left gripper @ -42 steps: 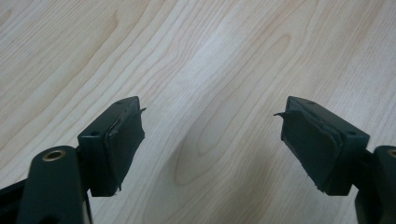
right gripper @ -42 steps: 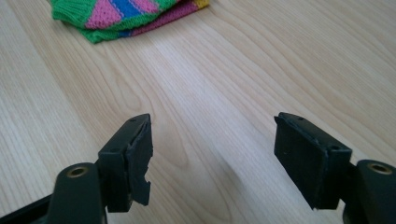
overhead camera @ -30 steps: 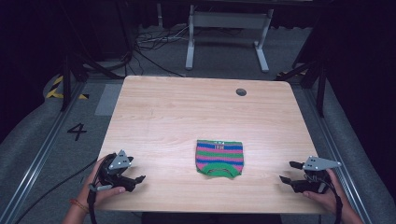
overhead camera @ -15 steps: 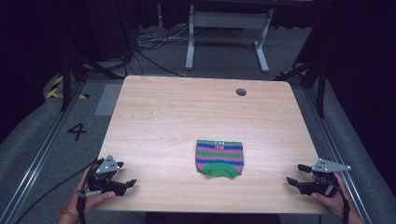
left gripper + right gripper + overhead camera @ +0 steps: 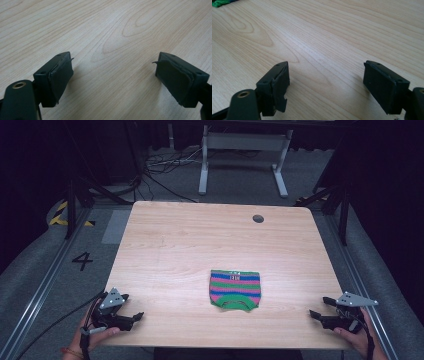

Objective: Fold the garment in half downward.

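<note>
A small folded knit garment (image 5: 235, 290) with green, pink and blue stripes lies flat on the wooden table (image 5: 200, 250), near the front middle. A green corner of the garment (image 5: 219, 3) peeks in at the top left of the right gripper view. My left gripper (image 5: 134, 316) rests at the table's front left corner, held in a hand, open with bare wood between its jaws (image 5: 113, 72). My right gripper (image 5: 316, 314) sits at the front right corner, also open and holding nothing (image 5: 325, 77). Both are well apart from the garment.
A round cable hole (image 5: 258, 218) sits in the table near its far right. Behind the table stand a white metal frame (image 5: 240, 150) and loose cables (image 5: 160, 165) on the grey floor. A floor mark "4" (image 5: 82, 261) lies left of the table.
Both grippers have drawn back toward the table's front edge and outward to the corners. The garment has not moved.
</note>
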The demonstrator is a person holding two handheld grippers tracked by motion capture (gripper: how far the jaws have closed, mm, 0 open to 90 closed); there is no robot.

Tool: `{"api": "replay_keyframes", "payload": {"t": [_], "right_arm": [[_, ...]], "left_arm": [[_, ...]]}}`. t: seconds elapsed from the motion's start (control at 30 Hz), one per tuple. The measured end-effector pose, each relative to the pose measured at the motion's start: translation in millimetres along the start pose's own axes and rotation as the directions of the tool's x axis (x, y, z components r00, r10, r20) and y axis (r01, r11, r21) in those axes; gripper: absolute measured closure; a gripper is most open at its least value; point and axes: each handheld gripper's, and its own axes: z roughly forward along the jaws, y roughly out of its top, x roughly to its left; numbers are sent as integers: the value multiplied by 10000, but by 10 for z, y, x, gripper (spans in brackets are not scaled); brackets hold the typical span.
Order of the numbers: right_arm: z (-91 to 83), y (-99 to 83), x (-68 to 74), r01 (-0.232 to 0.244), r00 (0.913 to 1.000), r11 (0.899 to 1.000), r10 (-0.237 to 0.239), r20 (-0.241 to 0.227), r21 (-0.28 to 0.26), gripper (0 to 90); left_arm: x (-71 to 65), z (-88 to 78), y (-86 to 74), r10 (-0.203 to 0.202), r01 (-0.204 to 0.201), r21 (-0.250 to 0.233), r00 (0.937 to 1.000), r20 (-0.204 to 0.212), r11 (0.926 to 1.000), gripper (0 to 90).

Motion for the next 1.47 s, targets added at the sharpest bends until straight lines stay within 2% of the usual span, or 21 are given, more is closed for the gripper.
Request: {"api": "replay_keyframes", "payload": {"t": [0.4, 1.23, 1.47], "right_arm": [[1, 0, 1, -9, 10000, 10000, 9, 4, 1, 212], [1, -1, -2, -19, 10000, 10000, 19, -10, -1, 212], [1, -1, -3, -18, 10000, 10000, 18, -21, -4, 212]], "left_arm": [[-30, -4, -8, -336, 336, -7, 9992, -230, 9994, 147], [-34, 8, 6, -449, 449, 6, 9981, -419, 9990, 139], [-46, 33, 26, -613, 615, 19, 9969, -491, 9981, 125]]}}
